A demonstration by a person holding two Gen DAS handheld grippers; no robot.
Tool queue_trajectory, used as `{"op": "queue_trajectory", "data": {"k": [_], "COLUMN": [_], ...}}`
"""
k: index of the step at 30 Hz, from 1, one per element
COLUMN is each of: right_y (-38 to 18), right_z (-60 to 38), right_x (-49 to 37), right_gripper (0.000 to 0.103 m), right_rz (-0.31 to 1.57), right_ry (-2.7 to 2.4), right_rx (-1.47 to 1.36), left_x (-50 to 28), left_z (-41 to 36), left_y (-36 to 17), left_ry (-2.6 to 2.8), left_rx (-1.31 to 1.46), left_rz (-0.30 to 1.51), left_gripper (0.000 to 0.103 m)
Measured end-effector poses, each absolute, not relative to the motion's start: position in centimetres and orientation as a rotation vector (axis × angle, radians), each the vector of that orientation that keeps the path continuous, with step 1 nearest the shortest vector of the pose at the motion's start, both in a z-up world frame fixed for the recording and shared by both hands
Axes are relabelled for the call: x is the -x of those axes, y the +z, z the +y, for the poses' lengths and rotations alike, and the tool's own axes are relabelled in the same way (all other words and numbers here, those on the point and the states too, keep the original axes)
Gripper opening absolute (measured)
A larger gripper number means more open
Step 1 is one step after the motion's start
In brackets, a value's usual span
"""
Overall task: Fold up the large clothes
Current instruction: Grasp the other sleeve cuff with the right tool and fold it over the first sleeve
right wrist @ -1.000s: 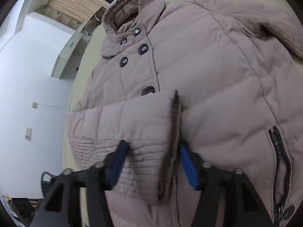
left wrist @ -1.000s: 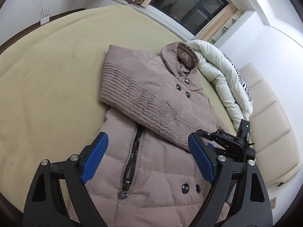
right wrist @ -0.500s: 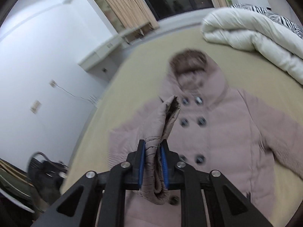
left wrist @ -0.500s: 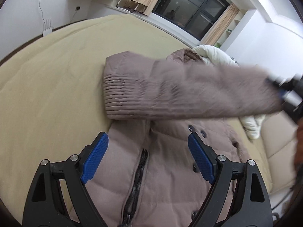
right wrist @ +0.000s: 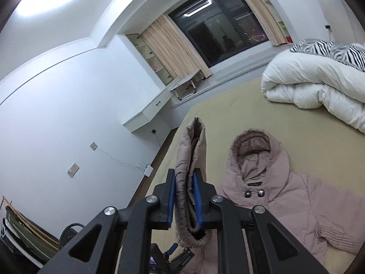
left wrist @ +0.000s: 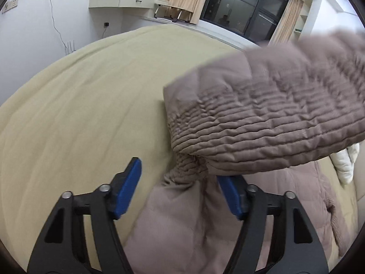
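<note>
Closest to me, the right gripper has its 2 blue pads pressed together on the sleeve of the mauve padded coat, cuff hanging below the jaws and the sleeve lifted up off the bed. The left gripper hangs over the coat's body near the armpit, jaws spread wide, gripping nothing; whether its right pad brushes the fabric I can't quite tell, the cloth there being blurred. The raised sleeve crosses above it. Beyond, the coat lies flat, front up, on the beige bed, hood toward the window, 2 dark buttons showing under the collar. A white duvet is bundled at the far side.
</note>
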State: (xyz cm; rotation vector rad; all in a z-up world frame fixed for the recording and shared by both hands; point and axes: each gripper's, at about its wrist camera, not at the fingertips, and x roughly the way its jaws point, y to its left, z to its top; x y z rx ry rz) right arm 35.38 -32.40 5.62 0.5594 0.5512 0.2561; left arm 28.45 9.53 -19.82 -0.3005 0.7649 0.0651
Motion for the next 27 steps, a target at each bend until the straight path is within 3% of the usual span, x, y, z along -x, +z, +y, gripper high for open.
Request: {"op": "queue_trajectory", "data": {"k": [9,11,16,17,18,19,20,22,25,27], "right_y": [-15.9,-19.3,-22.7,-22.5,-21.9,-21.3,-20.6,-19.3,-19.6,-20.6], "right_z": [-39.2,-39.9,-41.6,-41.5,-41.2,-40.8,-40.7,-40.3,-38.9,-37.1], "right_x": [-39.1,-39.1,-38.7,-38.6,-38.3,-37.8,-37.1,-36.2,-37.1,-38.5], "right_gripper": [0.012,0.003,0.007,0.014,0.029,0.072,0.103,0.103,0.103,0.093], "right_rz": [0.850,0.886,0.934,0.922,0.900,0.867,0.809,0.737,0.815,0.934], "right_ry": [-0.039,-0.097,-0.194,-0.172,-0.141,-0.114,-0.097,-0.052,0.048,0.061], "right_rx": [-0.716,-0.727,-0.764,-0.768,-0.771,-0.776,-0.801,-0.819,-0.773,-0.654], "left_x": [-28.6,-28.4,-29.0,-28.9,-28.9,-28.4,-28.3,-28.3,-28.4,-28.9], "left_z": [13.8,15.0,15.4,15.1,14.9,14.4,14.3,13.4,12.9,12.3], "left_y": [-23.5,-24.7,-25.3,-25.1,-25.1,-25.1,-25.2,-24.4,-24.2,-24.1], "left_ry": [0.193,0.222,0.188,0.168,0.155,0.150,0.147,0.139,0.123,0.117], "left_rx": [0.318,0.340,0.291,0.282,0.261,0.248,0.237,0.234,0.221,0.199], "left_rz": [0.816,0.846,0.870,0.867,0.873,0.873,0.873,0.871,0.863,0.864], "left_gripper": [0.056,0.052,0.052,0.052,0.052,0.052,0.052,0.052,0.052,0.052]}}
